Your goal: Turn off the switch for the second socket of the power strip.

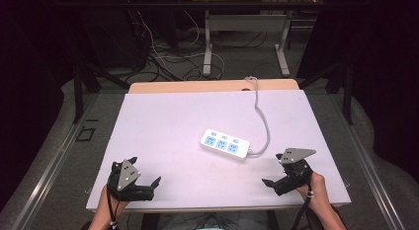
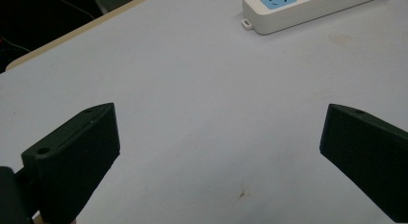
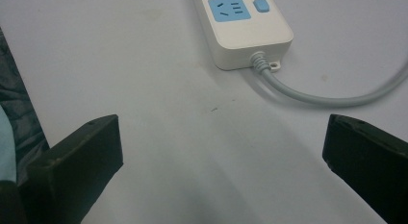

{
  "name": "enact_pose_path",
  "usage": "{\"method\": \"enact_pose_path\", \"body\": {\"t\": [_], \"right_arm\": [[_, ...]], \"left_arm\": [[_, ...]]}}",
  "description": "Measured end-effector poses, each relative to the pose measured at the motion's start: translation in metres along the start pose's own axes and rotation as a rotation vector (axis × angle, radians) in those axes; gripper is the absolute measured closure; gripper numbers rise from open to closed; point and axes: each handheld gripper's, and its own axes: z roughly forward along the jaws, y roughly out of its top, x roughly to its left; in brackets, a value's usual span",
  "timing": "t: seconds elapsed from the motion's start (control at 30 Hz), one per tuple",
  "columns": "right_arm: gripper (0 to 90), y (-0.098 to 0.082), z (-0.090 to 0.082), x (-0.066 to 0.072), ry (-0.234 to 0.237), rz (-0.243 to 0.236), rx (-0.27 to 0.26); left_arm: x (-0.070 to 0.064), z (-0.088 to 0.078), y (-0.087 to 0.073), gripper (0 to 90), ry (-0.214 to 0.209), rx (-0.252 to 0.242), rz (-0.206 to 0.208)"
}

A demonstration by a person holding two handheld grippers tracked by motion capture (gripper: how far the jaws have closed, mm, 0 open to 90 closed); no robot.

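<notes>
A white power strip with blue sockets lies flat near the middle of the pale table. Its grey cable runs from its right end to the table's back edge. My left gripper rests at the front left, open, with bare tabletop between its jaws. My right gripper sits at the front right, open and empty too. In the left gripper view the power strip lies far ahead of the left gripper. In the right gripper view the power strip and its cable lie just ahead of the right gripper.
The table's front edge runs close behind both hands. Beyond the back edge stand another table's legs among loose cables on the floor. Dark frame posts flank the table on both sides.
</notes>
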Motion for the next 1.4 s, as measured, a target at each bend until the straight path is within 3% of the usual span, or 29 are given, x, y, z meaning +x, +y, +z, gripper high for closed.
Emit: {"method": "enact_pose_path", "body": {"t": [0.43, 1.4], "right_arm": [[0.0, 0.001, 0.002, -0.001, 0.001, -0.005, 0.001], [0.0, 0.036, 0.026, -0.004, 0.017, -0.060, 0.017]], "left_arm": [[-0.001, 0.001, 0.001, 0.2, 0.002, 0.004, 0.012], [-0.002, 0.003, 0.001, 0.1, -0.014, 0.017, 0.028]]}}
